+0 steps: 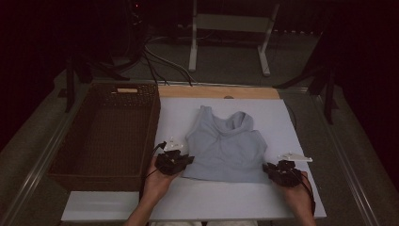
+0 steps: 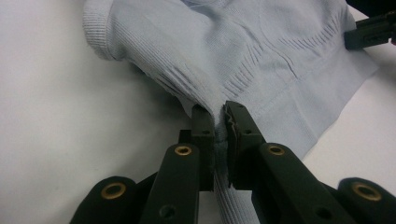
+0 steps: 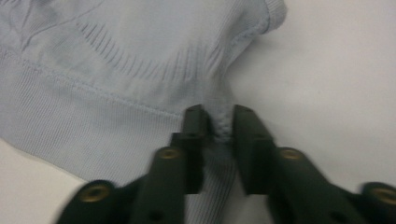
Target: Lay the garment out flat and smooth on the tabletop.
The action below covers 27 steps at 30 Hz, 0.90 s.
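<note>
A pale blue ribbed sleeveless top [image 1: 226, 146] lies flat on the white board [image 1: 226, 200], straps toward the far side. My left gripper [image 1: 181, 160] is at its lower left corner. In the left gripper view the jaws [image 2: 219, 114] are shut on a bunched fold of the top [image 2: 243, 42], which puckers toward them. My right gripper [image 1: 270, 168] is at the lower right corner. In the right gripper view the jaws [image 3: 219, 116] pinch a ridge of the top's [image 3: 116, 56] hem fabric. The right gripper's tip [image 2: 371, 30] also shows at the far corner in the left gripper view.
A dark wicker basket [image 1: 151, 123] stands against the board's left side, close to my left gripper. A wooden strip [image 1: 216, 92] runs along the board's far edge. Cables and a white stand [image 1: 230, 23] lie on the floor beyond the table.
</note>
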### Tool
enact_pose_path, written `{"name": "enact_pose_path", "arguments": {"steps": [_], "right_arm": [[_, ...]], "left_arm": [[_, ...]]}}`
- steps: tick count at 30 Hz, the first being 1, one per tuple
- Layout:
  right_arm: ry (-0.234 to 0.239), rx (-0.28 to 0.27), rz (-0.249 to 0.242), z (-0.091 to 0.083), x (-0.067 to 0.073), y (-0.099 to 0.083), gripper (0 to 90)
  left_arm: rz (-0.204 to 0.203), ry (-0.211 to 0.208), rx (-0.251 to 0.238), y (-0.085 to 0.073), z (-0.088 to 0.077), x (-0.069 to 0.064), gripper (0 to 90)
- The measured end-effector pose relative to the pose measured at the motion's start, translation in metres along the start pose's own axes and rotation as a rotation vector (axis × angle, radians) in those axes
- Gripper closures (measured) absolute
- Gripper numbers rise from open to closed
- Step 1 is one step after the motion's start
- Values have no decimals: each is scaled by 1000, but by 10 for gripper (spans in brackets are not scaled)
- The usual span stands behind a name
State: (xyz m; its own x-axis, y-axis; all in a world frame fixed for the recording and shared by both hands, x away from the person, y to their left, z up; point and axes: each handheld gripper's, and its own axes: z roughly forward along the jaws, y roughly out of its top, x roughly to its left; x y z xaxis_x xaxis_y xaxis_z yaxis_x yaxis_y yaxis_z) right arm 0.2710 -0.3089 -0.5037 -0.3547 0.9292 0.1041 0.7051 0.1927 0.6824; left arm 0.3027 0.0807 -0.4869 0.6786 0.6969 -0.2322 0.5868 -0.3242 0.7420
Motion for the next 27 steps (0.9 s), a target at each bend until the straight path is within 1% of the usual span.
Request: {"name": "enact_pose_path", "arguments": {"steps": [2,3,10,14,17,21,24,27], "right_arm": [[1,-1,-4,0,0,0,832],[0,-2,-16,-2,2,0,842],[15,-10,-36,-11,7,0,846],[16,-15,-38,-16,8,-2,846],[7,-28,-32,-17,8,-1,850],[-19,-38,-35,-15,8,1,852],[-36,-26,-37,-9,7,1,852],[-36,-18,-41,-9,7,0,852]], "left_arm": [[-1,-1,0,0,0,0,851],[-1,-2,0,-2,-1,-1,851],[-3,-5,0,-6,-6,-4,851],[-4,-8,-2,-7,-8,-5,851],[-3,-6,-2,-8,-9,-5,851],[-6,-3,-2,-9,-8,-4,851],[-5,-2,1,-9,-9,-5,851],[-6,-5,2,-10,-10,-6,851]]}}
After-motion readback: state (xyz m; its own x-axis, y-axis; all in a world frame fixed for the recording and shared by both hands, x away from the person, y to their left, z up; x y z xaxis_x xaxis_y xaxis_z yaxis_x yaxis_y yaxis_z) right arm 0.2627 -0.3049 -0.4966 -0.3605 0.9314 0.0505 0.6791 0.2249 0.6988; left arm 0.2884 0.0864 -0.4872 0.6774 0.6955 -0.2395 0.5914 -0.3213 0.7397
